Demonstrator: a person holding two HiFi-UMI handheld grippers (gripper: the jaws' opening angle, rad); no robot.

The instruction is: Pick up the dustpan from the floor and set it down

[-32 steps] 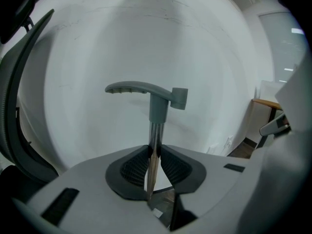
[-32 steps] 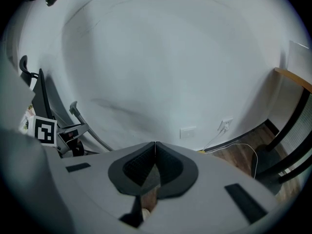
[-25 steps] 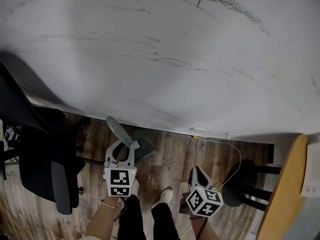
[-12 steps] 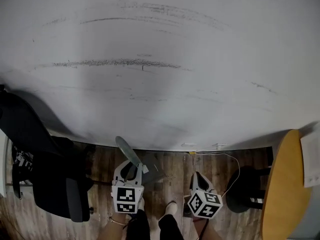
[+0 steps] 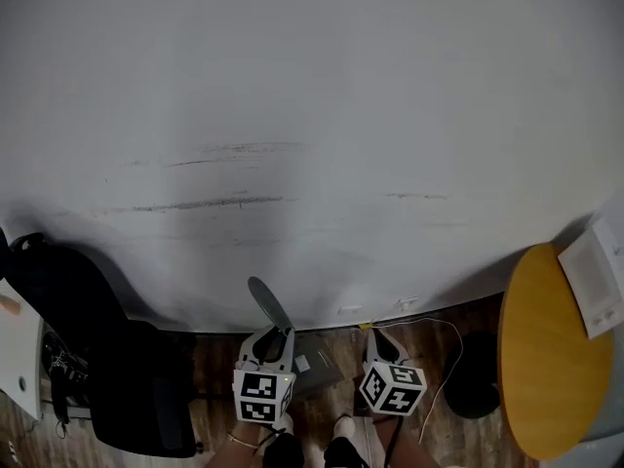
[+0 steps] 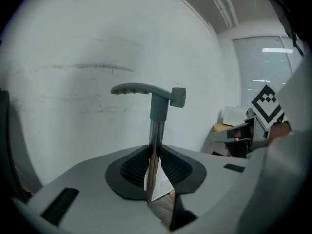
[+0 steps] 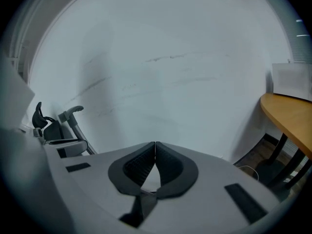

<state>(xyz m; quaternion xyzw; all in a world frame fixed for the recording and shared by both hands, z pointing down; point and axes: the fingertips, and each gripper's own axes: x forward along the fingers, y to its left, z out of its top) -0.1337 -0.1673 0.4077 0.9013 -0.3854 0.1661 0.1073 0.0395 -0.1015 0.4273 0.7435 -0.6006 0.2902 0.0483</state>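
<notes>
Your dustpan (image 5: 314,370) is hanging off the left tongs (image 5: 274,337). They're pinching its thin metal shaft (image 6: 156,130) pad to pad, so that hand is doing all the carrying. The long axis is running pretty much straight up through the jaws. The scoop end is dangling below, over the wooden floor (image 5: 429,344) and roughly between your two hands. The grey grip (image 6: 141,88) is sticking up above, tipped toward the white wall (image 5: 312,115) in the head view. In the left gripper view that grip is bending off to the left at the top like a cane. I can't tell how clear of the floor the scoop is. Your right tongs (image 5: 376,341) are pressed together on nothing, sitting just beside the scoop on its right, so they're near but not helping. For the set-down, I'd say what matters is that the scoop lies below the left tongs. That hand is going to have to bring the lower end down flat first and keep the shaft from swinging into the wall. The round wooden bench (image 5: 546,359) is well off to your right.
</notes>
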